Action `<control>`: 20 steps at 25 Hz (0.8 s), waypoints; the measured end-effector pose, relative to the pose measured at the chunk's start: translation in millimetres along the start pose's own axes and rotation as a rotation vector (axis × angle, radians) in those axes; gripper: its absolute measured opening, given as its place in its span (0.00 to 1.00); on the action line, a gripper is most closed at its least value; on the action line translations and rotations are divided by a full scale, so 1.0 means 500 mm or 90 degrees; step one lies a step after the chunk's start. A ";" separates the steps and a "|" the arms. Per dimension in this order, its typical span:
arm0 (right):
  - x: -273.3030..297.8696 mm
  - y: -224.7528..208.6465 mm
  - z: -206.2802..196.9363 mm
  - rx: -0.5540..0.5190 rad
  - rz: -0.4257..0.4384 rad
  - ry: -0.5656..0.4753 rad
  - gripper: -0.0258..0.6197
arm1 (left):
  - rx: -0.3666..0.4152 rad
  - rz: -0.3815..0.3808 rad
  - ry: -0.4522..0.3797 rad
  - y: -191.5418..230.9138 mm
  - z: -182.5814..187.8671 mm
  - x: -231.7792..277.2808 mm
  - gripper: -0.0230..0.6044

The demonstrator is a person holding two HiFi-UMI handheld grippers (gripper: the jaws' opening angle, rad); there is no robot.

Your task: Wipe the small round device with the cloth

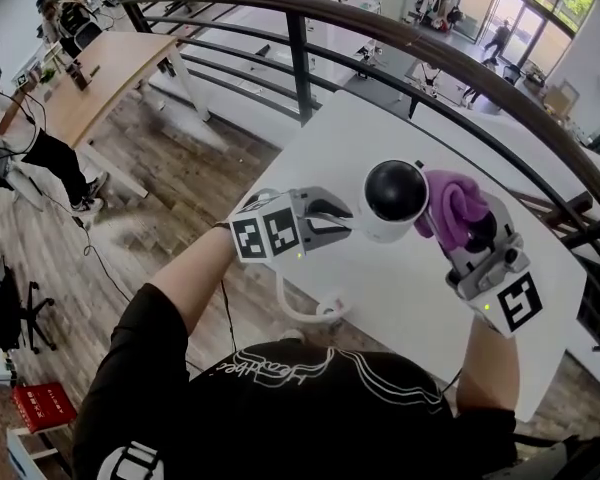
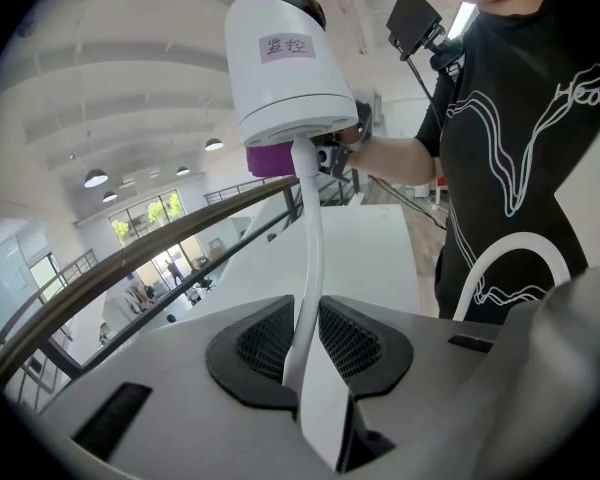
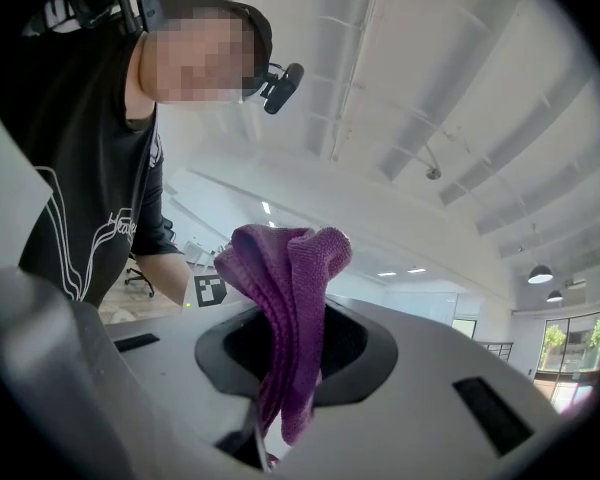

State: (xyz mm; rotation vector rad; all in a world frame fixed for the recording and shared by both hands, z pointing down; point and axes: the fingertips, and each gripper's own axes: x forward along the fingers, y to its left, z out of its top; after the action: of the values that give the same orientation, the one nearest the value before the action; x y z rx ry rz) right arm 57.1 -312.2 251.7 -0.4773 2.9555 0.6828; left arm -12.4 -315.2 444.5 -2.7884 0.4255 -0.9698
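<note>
Wiping in hand: left tool (image 1: 332, 218) clamps the white cable (image 2: 308, 268) of the small round device (image 1: 395, 200), raised over the worktop (image 1: 400, 298); right tool (image 1: 458, 230) clamps the cloth (image 1: 455, 203) against its right side. Next: rub round it.

A small pale rectangular label (image 2: 288, 46) on the side of the white round device with a black dome (image 2: 280, 88) carries two printed Chinese characters, apparently 监控. White script lettering (image 2: 586, 92) on the person's black T-shirt (image 2: 540, 58) begins "Hea". In the head view it appears upside down and seems to read "Heather".
</note>
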 end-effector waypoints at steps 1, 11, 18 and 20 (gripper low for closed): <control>-0.004 0.007 -0.003 -0.004 0.001 0.005 0.13 | 0.002 0.000 -0.002 -0.001 0.002 0.000 0.16; -0.036 0.063 -0.046 0.005 0.002 0.039 0.13 | 0.009 0.007 -0.008 -0.001 0.009 0.001 0.16; -0.044 0.108 -0.086 0.042 0.010 0.050 0.13 | 0.007 0.024 -0.007 0.004 0.003 0.003 0.16; -0.042 0.124 -0.094 0.041 0.017 0.057 0.13 | 0.007 0.030 -0.007 0.005 0.004 0.001 0.16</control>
State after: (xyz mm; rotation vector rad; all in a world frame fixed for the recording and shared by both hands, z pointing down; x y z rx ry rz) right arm 57.6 -274.0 322.4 -0.4766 3.0609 0.5819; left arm -11.2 -317.6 442.7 -2.7596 0.4803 -0.9425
